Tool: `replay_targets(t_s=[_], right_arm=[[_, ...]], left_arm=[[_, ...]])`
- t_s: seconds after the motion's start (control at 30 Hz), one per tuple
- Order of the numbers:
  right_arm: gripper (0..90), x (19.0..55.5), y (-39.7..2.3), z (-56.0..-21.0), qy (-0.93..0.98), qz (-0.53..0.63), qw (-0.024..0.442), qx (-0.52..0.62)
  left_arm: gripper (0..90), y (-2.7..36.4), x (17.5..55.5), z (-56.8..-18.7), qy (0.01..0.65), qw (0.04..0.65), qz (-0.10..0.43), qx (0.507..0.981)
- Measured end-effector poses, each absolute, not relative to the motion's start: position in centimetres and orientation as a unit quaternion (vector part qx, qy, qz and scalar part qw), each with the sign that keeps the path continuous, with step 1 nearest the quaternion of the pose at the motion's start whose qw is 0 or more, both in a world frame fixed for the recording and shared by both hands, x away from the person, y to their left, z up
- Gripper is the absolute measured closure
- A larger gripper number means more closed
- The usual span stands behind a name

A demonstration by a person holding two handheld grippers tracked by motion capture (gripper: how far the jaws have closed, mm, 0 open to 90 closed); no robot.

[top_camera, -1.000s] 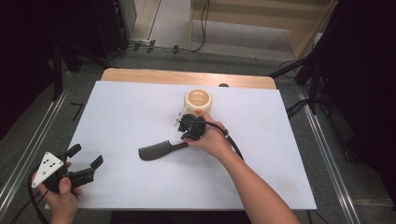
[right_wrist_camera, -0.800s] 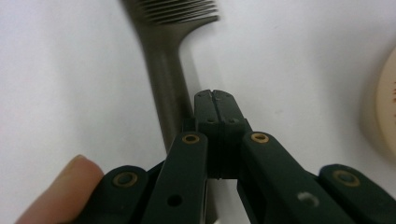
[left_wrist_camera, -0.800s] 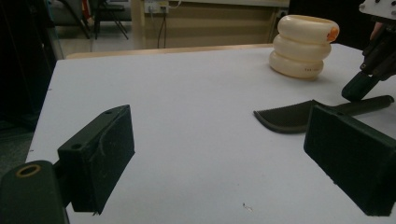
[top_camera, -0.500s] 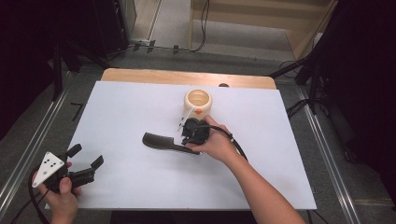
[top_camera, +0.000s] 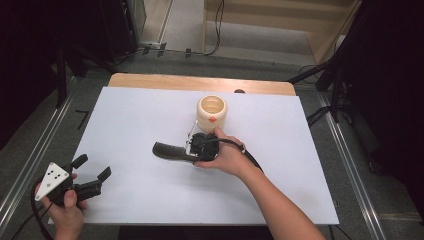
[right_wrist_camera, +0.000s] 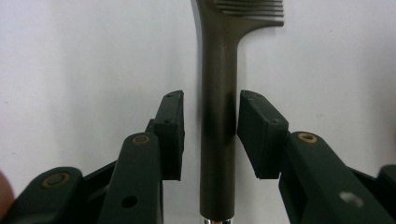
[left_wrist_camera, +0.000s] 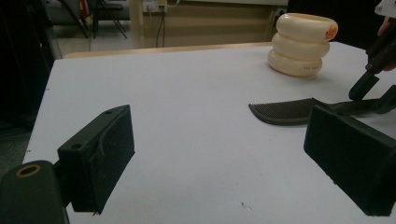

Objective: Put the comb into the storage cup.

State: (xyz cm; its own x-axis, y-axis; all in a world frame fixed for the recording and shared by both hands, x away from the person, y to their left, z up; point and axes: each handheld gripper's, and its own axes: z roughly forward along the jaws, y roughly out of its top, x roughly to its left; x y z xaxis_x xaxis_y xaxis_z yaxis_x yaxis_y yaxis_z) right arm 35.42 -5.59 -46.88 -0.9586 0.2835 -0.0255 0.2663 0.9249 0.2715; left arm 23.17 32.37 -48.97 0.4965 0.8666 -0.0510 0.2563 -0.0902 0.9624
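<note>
White table (top_camera: 130,120), wooden strip along its far edge. Cream ringed cup (top_camera: 212,113) stands upright past mid-table, same spot as a second ago. Dark comb (top_camera: 172,151) lies flat on the white surface just in front of the cup, teeth toward the left; a second ago it sat lower and more tilted, held fast, so it has been carried a little toward the cup and set down. Right gripper (right_wrist_camera: 209,135) straddles the comb's handle; its jaws have just been opening, pads now released with a slim gap either side of the handle, comb between them but not pinched. Reads as a finished placement, comb let go; backing the hand off looks next. Left gripper (left_wrist_camera: 219,154) idles near the table's near-left corner, jaws spread wide, nothing between them, unmoved.
</note>
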Motion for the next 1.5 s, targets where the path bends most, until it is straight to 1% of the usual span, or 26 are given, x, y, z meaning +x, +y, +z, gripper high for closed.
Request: replay_targets(t_s=[0.13, 0.2, 0.27, 0.4, 0.87, 1.17, 1.5], right_arm=[[64.7, 35.8, -5.6, -47.7, 0.982, 0.128, 0.026, 0.138], [69.9, 36.1, -5.9, -47.8, 0.979, 0.144, 0.02, 0.145], [70.4, 36.1, -6.1, -47.9, 0.976, 0.152, 0.015, 0.158], [70.9, 35.7, -6.4, -47.9, 0.972, 0.158, 0.019, 0.176], [71.0, 34.9, -7.8, -48.1, 0.958, 0.223, 0.037, 0.176], [71.0, 33.5, -9.0, -47.1, 0.941, 0.285, 0.049, 0.178], [71.0, 32.2, -10.5, -47.2, 0.923, 0.331, 0.062, 0.186]], left_arm=[[8.7, 32.4, 23.2, -49.0, 0.412, 0.534, 0.285, 0.68], [8.7, 32.4, 23.2, -49.0, 0.413, 0.534, 0.285, 0.68], [8.7, 32.4, 23.2, -49.0, 0.413, 0.534, 0.285, 0.681], [8.7, 32.4, 23.2, -49.0, 0.413, 0.533, 0.286, 0.681], [8.7, 32.3, 23.2, -49.0, 0.413, 0.532, 0.287, 0.682], [8.7, 32.2, 23.2, -49.0, 0.412, 0.529, 0.289, 0.683], [8.7, 32.2, 23.2, -49.0, 0.412, 0.528, 0.291, 0.684]])
